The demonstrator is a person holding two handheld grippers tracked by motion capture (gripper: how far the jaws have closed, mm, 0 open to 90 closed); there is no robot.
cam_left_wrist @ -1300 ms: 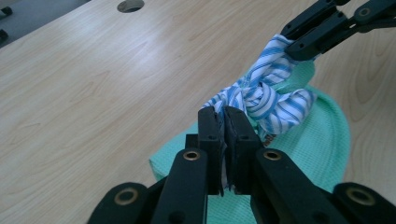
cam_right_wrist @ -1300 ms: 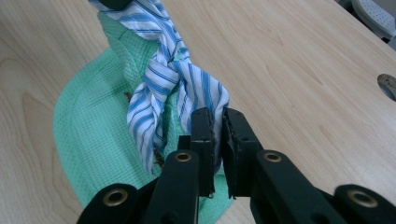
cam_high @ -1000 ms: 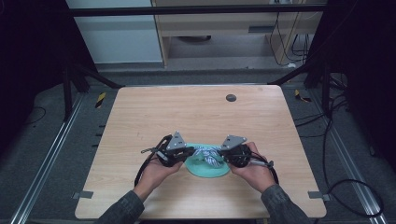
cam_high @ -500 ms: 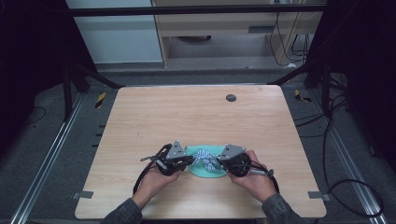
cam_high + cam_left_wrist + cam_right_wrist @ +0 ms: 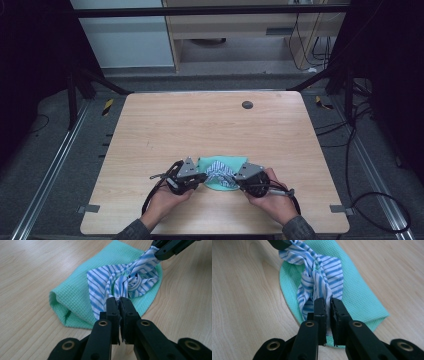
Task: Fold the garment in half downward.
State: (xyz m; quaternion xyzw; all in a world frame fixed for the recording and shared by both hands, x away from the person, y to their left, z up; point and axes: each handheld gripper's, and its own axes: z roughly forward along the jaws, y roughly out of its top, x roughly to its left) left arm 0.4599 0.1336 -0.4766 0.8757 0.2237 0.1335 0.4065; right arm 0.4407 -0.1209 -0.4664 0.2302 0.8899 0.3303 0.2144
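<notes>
A blue-and-white striped cloth (image 5: pixel 219 170) lies bunched on top of a mint green waffle-weave cloth (image 5: pixel 223 162) near the table's front edge. My left gripper (image 5: pixel 202 178) is shut on one end of the striped cloth (image 5: pixel 120 288); the green cloth (image 5: pixel 75 300) spreads under it. My right gripper (image 5: pixel 238 180) is shut on the other end of the striped cloth (image 5: pixel 319 285), over the green cloth (image 5: pixel 359 297). Each gripper view has the other gripper's jaws pinching the far corner: the right gripper (image 5: pixel 156 251) and the left gripper (image 5: pixel 287 243).
The wooden table (image 5: pixel 200 125) has a small dark round disc (image 5: pixel 247 104) at its far right. A dark frame and cables surround the table on the floor.
Both hands and grippers have pulled back toward the table's front edge, dragging the two cloths with them. The striped cloth stays gripped at both ends.
</notes>
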